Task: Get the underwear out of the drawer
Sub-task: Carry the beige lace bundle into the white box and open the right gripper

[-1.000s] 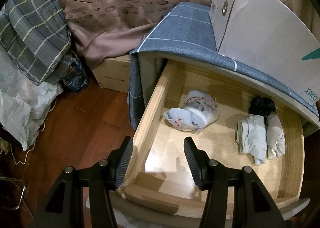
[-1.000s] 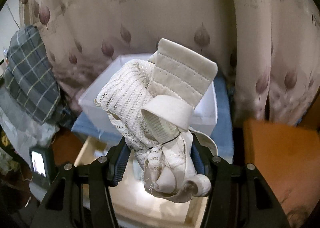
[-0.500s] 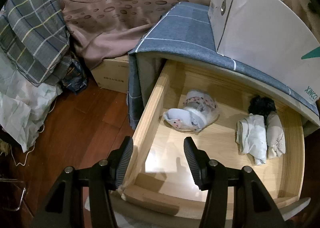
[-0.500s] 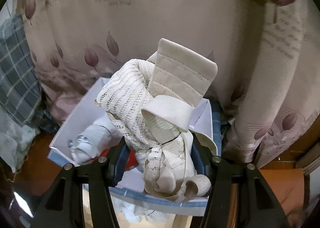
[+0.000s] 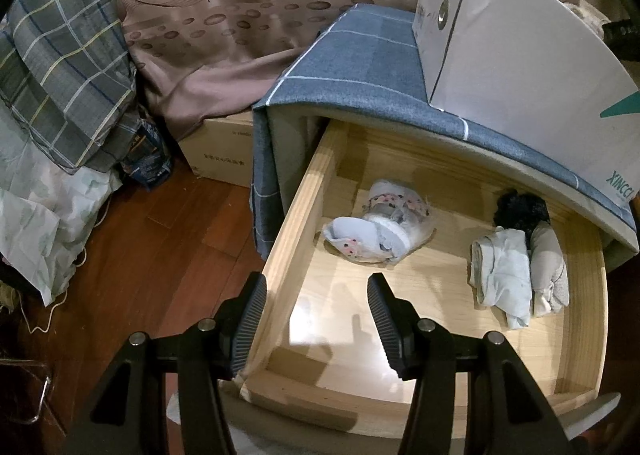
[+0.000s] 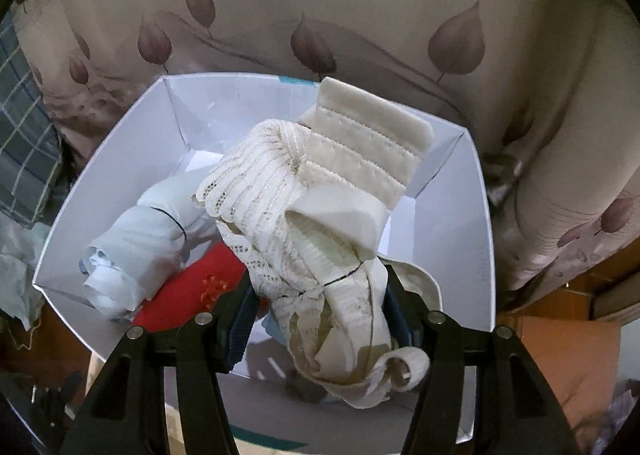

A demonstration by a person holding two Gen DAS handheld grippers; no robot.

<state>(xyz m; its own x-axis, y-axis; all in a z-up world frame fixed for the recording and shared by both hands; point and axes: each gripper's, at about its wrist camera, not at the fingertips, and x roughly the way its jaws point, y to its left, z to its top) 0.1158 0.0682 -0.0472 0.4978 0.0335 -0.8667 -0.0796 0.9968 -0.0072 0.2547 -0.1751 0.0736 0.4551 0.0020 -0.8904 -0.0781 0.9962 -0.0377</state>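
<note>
Right gripper (image 6: 320, 311) opening around cream lace underwear (image 6: 320, 215), over white box (image 6: 476, 223) to drop it; left gripper (image 5: 316, 319) open, empty, above drawer (image 5: 296, 239).

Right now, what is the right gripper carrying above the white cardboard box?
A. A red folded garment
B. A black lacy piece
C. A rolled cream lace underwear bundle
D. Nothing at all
C: in the right wrist view the rolled cream lace underwear bundle sits between the jaws of the right gripper, which are opening, above the white cardboard box; the red folded garment already lies inside the box.
</note>
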